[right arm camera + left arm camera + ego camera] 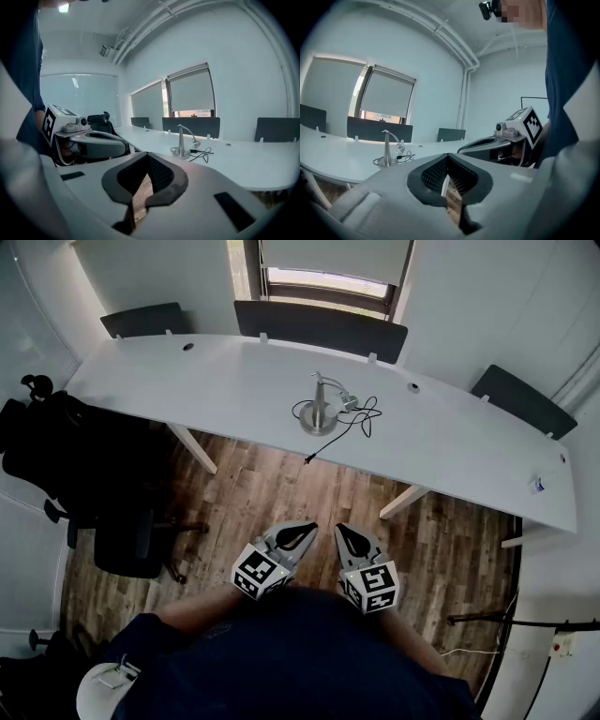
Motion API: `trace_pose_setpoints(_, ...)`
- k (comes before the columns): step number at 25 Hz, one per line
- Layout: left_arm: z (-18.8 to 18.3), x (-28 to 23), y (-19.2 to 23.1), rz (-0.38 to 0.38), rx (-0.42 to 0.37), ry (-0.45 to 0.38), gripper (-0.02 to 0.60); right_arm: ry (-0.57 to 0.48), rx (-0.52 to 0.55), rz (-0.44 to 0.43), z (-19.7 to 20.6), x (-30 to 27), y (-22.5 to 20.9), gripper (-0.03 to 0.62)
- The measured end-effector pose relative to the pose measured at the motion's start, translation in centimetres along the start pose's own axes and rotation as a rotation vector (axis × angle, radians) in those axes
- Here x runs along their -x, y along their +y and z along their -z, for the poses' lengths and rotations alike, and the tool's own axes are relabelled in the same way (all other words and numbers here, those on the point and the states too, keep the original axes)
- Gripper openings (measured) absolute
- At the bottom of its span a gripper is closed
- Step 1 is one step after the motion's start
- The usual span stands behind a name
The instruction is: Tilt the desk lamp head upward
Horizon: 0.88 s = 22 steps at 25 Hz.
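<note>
White curved desk [225, 381] spans the room above a wood floor [281, 488], and the desk lamp [320, 412] stands near its middle, head drooping beside a loose black cable [364, 418]. Left gripper [309, 527] and right gripper [341, 529] are held side by side close to the person's body, well short of the desk, tips aimed toward the lamp, each with jaws pressed together on nothing
</note>
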<state>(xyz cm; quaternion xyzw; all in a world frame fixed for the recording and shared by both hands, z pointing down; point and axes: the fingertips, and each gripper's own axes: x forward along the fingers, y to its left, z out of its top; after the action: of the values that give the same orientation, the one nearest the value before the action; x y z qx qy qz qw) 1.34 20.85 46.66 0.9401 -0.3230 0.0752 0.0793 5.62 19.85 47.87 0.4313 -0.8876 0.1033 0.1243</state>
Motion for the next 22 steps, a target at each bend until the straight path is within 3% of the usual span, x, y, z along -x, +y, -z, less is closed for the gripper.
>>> trace_pose_setpoints(15, -0.3, -2.0, -2.7, -0.105, -0.018, -0.021, 0.006, -0.037, 0.047, -0.090, 0.3, 2.6, -1.6, 0.009)
trace_pose_setpoints(22, -0.7, -3.6, 0.0, -0.128, -0.003, -0.037, 0.006, -0.025, 0.066, -0.089, 0.0, 1.0, -3.3, 0.009)
